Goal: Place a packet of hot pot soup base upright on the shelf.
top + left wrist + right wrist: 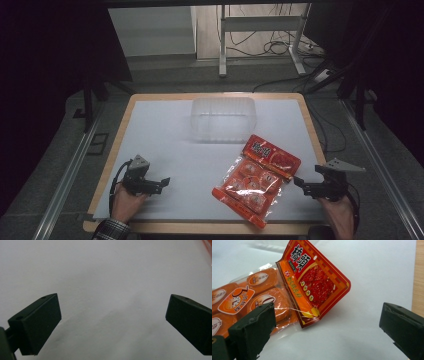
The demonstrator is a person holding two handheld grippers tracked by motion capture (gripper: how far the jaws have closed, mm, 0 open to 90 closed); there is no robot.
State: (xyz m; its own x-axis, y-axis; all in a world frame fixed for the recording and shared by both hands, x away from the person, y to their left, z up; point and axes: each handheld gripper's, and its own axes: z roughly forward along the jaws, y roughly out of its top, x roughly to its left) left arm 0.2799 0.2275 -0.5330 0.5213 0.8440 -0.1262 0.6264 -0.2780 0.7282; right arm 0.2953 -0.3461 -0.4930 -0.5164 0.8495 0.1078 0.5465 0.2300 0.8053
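While right gripper point(327, 325) fingers point(253, 327) gape, snack packet point(287, 292) just beyond

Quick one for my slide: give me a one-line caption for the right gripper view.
Open right gripper poised over the white table, its fingers beside the red header of an orange snack packet.

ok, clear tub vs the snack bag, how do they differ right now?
The tub is see-through and colourless; the snack bag is red and orange with printed labels. The tub stands upright toward the far edge of the table; the bag lies flat, skewed, near the right gripper. The tub looks empty; the bag holds wrapped orange pieces. Both rest on the white sheet, untouched by either gripper.
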